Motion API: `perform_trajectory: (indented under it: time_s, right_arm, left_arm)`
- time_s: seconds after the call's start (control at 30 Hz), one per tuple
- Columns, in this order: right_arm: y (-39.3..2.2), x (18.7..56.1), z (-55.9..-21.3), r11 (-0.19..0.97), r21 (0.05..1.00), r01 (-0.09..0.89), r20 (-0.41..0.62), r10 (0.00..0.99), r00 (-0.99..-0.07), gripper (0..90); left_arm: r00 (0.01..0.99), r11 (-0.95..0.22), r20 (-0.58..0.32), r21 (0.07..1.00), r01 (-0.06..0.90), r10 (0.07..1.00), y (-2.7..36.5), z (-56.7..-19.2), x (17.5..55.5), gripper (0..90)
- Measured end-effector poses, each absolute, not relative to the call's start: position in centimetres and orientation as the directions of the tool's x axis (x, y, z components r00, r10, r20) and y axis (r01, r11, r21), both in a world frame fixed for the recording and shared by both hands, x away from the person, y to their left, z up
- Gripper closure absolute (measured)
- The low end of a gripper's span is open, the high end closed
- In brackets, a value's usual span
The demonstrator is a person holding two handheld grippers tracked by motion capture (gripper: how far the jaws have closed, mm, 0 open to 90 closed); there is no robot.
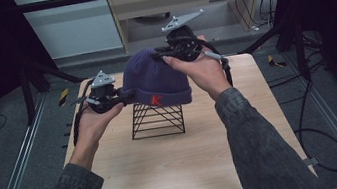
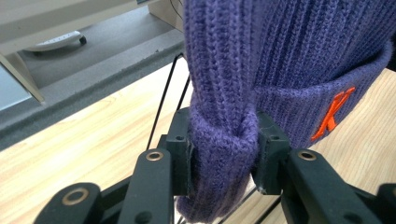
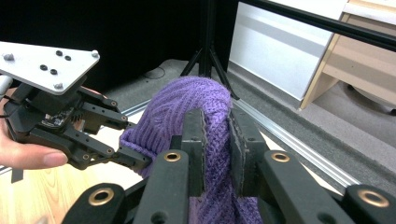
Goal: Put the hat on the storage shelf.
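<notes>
Purple knit beanie (image 1: 156,78) with an orange K, sitting over a black wire stand (image 1: 156,119) mid wooden worktop (image 1: 168,170). Left tongs (image 1: 124,98) clamped tight on the folded cuff at the hat's left side, wool bunched between the jaws. Right tongs (image 1: 160,52) pinched on a fold of knit up near the crown. Both hands in grey denim sleeves.

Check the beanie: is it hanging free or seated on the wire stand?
Seated, apparently: the beanie drapes over the wire stand, pinched by the left tool and right tool.
</notes>
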State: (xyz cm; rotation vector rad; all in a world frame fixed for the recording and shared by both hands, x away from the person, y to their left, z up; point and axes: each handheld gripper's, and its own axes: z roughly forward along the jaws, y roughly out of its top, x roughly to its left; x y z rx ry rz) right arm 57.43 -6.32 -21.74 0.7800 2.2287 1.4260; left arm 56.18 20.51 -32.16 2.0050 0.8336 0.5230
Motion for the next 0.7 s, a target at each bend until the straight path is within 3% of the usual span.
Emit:
perform_trajectory:
  time_s: [0.7]
  right_arm:
    - [-4.8, 58.0, -23.6, 0.390, 0.876, 0.285, -0.019, 0.618, -0.786, 78.0]
  left_arm:
    - [0.682, -0.382, 0.023, 0.842, 0.381, 0.731, 22.7, -33.7, 55.5, 65.3]
